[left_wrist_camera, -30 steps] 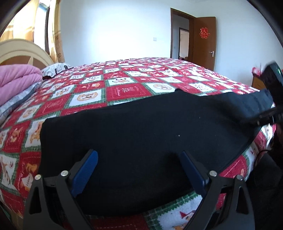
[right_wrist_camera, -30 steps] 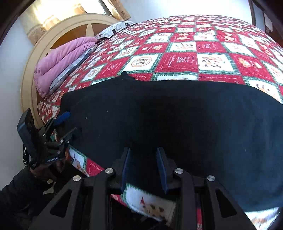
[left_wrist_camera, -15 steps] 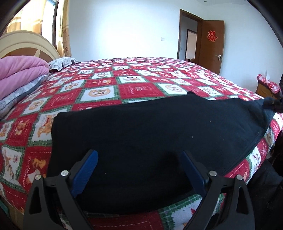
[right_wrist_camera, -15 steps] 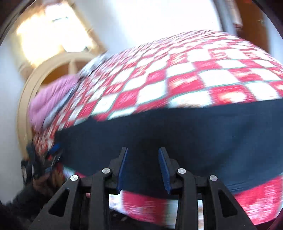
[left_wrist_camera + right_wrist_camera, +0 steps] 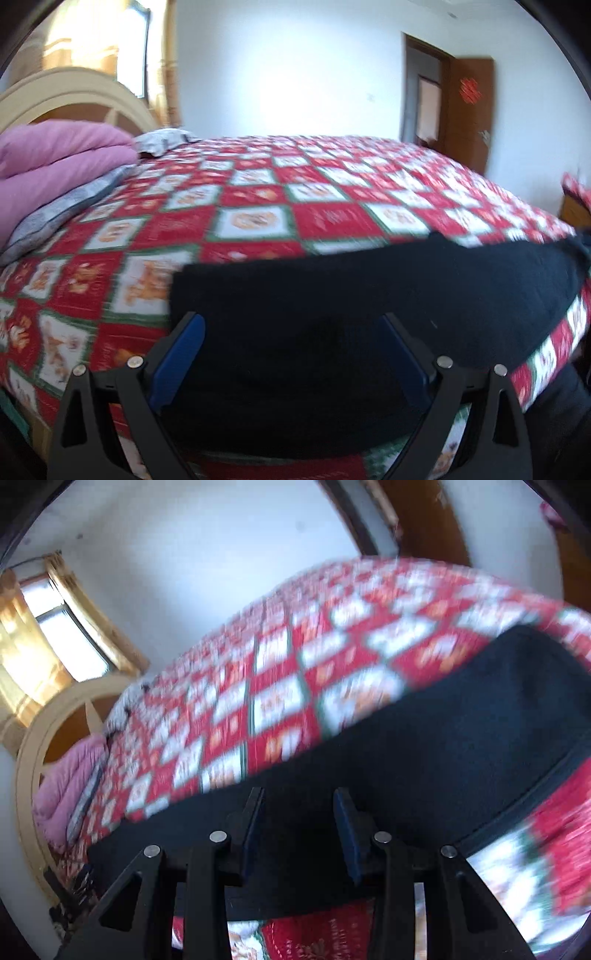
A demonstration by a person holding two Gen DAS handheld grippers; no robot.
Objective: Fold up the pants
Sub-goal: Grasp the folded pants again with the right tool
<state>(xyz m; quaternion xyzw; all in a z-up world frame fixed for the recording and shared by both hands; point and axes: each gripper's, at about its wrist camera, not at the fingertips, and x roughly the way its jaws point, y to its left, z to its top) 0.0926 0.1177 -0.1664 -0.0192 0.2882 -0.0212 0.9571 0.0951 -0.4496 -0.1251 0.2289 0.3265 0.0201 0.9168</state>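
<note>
Black pants lie flat along the near edge of the bed. In the left wrist view my left gripper is wide open over the pants near their left end, with blue-padded fingers apart and nothing between them. In the right wrist view the pants run across the frame. My right gripper hovers over the pants' near edge, its fingers part open with a clear gap and nothing held. Both views are motion-blurred.
A red, white and green patchwork quilt covers the bed. A folded pink duvet and a grey pillow lie by the cream headboard at the left. A brown door stands open at the far right.
My left gripper has shifted right, so the pants' left end now sits nearer mid-frame. My right gripper has swung and tilted, and its fingers have opened wider.
</note>
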